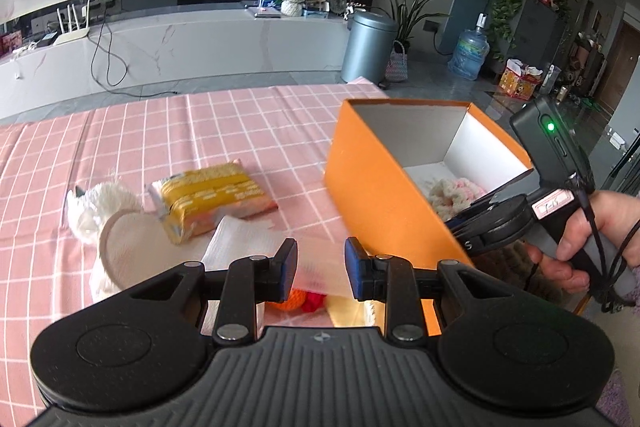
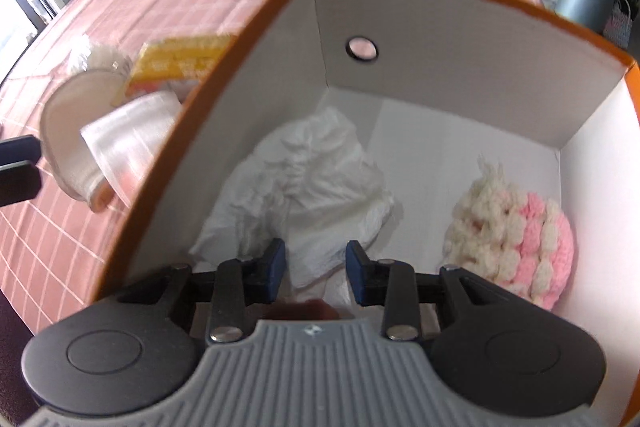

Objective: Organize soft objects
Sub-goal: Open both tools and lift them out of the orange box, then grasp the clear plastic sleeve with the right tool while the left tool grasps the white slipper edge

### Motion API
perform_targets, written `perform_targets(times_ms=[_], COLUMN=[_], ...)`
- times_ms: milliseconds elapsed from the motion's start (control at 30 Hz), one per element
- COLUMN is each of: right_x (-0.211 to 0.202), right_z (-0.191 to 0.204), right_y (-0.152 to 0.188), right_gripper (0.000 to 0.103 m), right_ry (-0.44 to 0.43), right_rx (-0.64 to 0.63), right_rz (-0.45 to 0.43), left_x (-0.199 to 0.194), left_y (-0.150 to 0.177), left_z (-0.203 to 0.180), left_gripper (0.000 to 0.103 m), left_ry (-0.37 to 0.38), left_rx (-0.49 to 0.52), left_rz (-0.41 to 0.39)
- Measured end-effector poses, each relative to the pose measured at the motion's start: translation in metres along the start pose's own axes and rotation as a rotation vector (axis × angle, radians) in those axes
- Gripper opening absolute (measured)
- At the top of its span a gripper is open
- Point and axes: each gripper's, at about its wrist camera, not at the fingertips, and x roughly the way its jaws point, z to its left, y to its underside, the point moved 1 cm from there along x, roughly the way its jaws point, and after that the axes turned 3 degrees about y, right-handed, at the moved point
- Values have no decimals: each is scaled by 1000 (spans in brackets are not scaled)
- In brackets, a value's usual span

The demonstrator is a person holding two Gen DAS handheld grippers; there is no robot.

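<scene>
While the person is reaching down into the orange box [image 2: 224, 99], the right gripper [image 2: 315, 273] is hanging just over a crumpled white cloth [image 2: 312, 183] lying on the box floor, in the middle of the right wrist picture. Its tongs are standing a little apart, and the cloth is showing between them, but I cannot tell if they are pinching it or just letting it go. A fluffy pink and cream yarn piece [image 2: 516, 231] is sitting in the lower right corner of the box, apart from the cloth.

Out on the pink checked tablecloth [image 1: 168, 131], the left gripper [image 1: 321, 269] is pointing down at a folded white tissue sheet [image 1: 240, 239] near the bottom middle of the left wrist picture. Its tongs are spread a little and not squeezing anything that I can see. More soft things are waiting at the left: a yellow tissue pack [image 1: 212, 199], a round pad [image 1: 132, 251] and a white fluffy thing [image 1: 104, 203]. Something orange and red [image 1: 304, 301] is peeking out under the tongs.

I think this is the putting-in step. Next, the right hand needs to come up out of the box, and the left tongs need to go lower and close on the tissue sheet.
</scene>
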Motion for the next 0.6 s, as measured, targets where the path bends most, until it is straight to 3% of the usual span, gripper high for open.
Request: perform_targets(times_ms=[233, 333, 533, 600], right_x=[-5, -20, -70, -90], right_z=[5, 7, 16, 22], right_y=[2, 8, 28, 34], right_gripper=[35, 45, 61, 61], right_ry=[35, 62, 151, 197], right_rx=[6, 11, 9, 11], right_rz=[-9, -38, -160, -227], left_x=[-10, -16, -32, -38], left_y=[14, 17, 22, 24], left_z=[6, 8, 10, 10], left_gripper=[35, 35, 39, 40], left_ry=[-6, -17, -12, -11], left_rx=[-10, -7, -20, -21], left_rz=[1, -9, -49, -65])
